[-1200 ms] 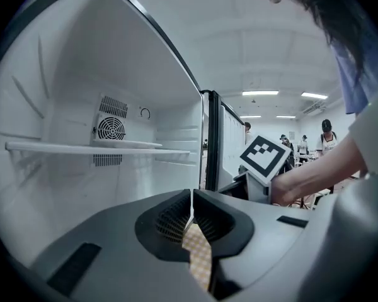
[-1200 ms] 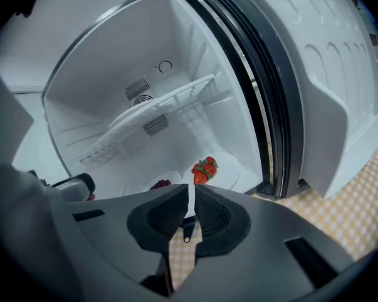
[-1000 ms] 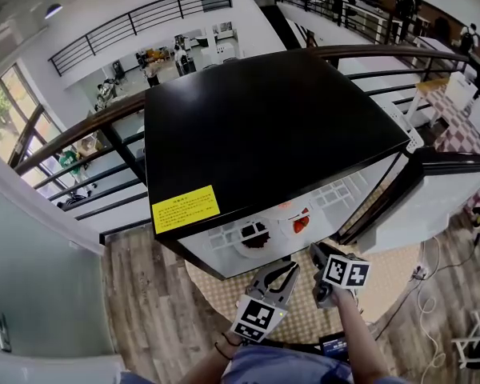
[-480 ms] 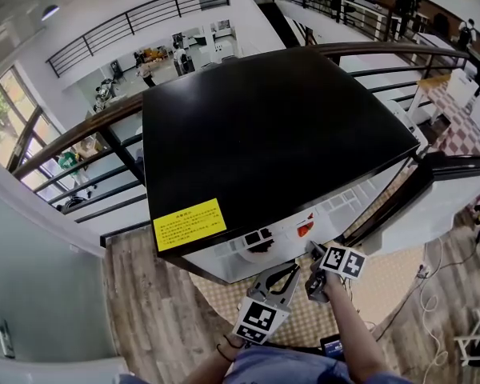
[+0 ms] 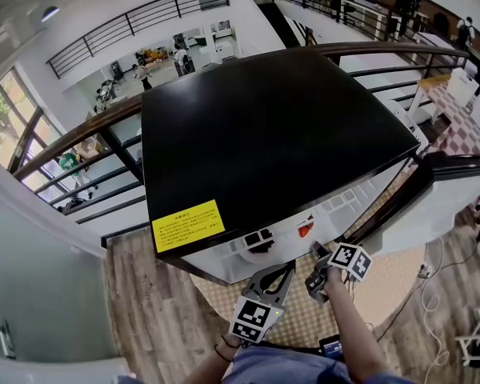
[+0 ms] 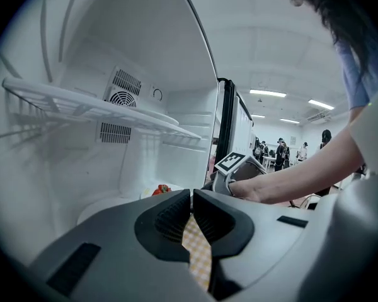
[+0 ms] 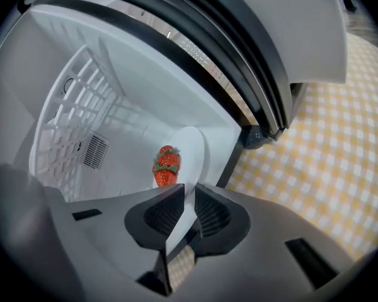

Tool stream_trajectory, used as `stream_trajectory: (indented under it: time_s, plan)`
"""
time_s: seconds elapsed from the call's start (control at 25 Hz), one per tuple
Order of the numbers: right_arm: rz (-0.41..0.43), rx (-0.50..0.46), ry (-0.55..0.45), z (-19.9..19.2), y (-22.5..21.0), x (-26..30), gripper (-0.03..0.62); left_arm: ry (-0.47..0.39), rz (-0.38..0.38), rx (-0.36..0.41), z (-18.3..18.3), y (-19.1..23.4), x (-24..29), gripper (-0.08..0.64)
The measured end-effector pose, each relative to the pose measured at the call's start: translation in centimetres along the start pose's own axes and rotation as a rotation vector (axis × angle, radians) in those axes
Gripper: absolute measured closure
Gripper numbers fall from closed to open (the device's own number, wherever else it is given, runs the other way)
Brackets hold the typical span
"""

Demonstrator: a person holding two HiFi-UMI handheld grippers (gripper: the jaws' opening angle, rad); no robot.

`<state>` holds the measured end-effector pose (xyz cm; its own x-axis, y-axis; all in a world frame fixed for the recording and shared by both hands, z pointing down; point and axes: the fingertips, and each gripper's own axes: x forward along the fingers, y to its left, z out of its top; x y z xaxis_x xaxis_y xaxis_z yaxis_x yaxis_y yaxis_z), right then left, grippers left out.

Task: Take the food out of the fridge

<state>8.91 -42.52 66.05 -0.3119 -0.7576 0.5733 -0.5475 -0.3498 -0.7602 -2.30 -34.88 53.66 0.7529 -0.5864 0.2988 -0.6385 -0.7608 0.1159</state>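
Note:
A red strawberry (image 7: 166,162) lies on a white plate (image 7: 192,145) on the floor of the open fridge (image 5: 272,134). My right gripper (image 7: 189,194) is shut on that plate's near rim, which runs between its pads. In the head view the strawberry (image 5: 304,230) shows just inside the fridge, with the right gripper (image 5: 314,251) at it. Left of it stands a second plate with dark food (image 5: 258,239). My left gripper (image 5: 283,270) hangs in front of the fridge, shut and holding nothing. Its own view shows the left gripper (image 6: 192,197), the strawberry (image 6: 162,189) and the right hand (image 6: 252,190).
The fridge door (image 5: 444,186) stands open to the right. A wire shelf (image 6: 101,109) spans the compartment above the plates. A yellow checked mat (image 7: 315,137) covers the floor before the fridge. A railing (image 5: 88,134) runs behind, and cables (image 5: 432,270) lie at right.
The right gripper has rolled and sunk a little toward the strawberry plate. The left gripper has drifted slightly. The head view has shifted, so less of the fridge's inside shows.

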Motion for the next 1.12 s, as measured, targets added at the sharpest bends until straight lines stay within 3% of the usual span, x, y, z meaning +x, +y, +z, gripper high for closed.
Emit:
stream_trajectory:
  time_s: [0.32,0.48,0.56,0.64,0.84,1.0,1.12]
  plan:
    - [0.046,0.072,0.017,-1.4,-1.4,-2.8,0.545,0.07,-0.027,-0.086,-2.8,-0.3,1.0,0.537]
    - [0.069,0.107,0.034,-2.0,-1.9,-4.2,0.549,0.181,-0.061,-0.132,-5.5,-0.9,2.7,0.508]
    - [0.078,0.121,0.04,-2.2,-2.2,-4.7,0.552,0.248,-0.087,-0.181,-7.3,-1.2,3.7,0.422]
    - [0.081,0.119,0.047,-2.4,-2.3,-5.1,0.554,0.285,-0.088,-0.237,-8.6,-1.1,4.6,0.388]
    - [0.081,0.11,0.068,-3.0,-3.0,-6.2,0.558,0.312,-0.056,-0.356,-10.4,-0.2,6.1,0.385]
    - [0.071,0.108,0.083,-3.6,-3.8,-6.7,0.56,0.312,-0.049,-0.499,-11.7,0.0,7.0,0.383]
    - [0.064,0.089,0.088,-3.7,-4.0,-7.0,0.561,0.306,-0.052,-0.548,-12.0,-0.2,7.2,0.383]
